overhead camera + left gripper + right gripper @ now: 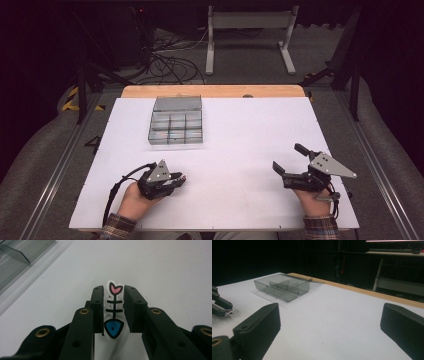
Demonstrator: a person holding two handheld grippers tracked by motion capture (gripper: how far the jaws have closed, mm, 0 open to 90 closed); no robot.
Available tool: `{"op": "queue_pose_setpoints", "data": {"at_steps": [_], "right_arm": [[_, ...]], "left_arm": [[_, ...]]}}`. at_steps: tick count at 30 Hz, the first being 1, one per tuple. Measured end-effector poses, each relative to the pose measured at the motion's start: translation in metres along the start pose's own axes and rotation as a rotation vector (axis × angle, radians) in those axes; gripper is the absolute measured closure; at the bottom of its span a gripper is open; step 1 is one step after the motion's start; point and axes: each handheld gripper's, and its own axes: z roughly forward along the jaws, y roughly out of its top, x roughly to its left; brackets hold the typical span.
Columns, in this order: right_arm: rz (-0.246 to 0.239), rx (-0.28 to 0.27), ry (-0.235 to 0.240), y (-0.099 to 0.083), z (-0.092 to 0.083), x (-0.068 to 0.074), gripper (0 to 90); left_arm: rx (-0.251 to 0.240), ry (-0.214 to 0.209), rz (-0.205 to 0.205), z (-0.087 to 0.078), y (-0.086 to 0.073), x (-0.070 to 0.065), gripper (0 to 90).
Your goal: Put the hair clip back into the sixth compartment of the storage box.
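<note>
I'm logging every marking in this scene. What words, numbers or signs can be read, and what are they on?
"4": dark numeral on the grey floor left of the white table.
No lettering on the fishbone sticker, a drawing with pink tail and blue head.
No label can be made out on the clear divided box.

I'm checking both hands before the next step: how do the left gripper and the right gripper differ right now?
The left gripper is shut on a fish-bone sticker with a pink tail and blue head; the right gripper is open, nothing between its jaws. In the high view the left gripper's jaws point right, while the right gripper's jaws point toward the far left, toward the clear compartment box. Both sit low over the white table, each in a hand.
</note>
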Motion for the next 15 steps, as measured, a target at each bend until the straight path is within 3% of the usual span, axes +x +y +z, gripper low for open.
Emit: {"op": "queue_pose_setpoints", "data": {"at_steps": [15], "right_arm": [[0.004,-0.003,0.009,-0.0003,0.0009,0.0,3.2]], "left_arm": [[-0.052,0.054,-0.028,-0.0086,0.0054,0.0025,71.3]]}}
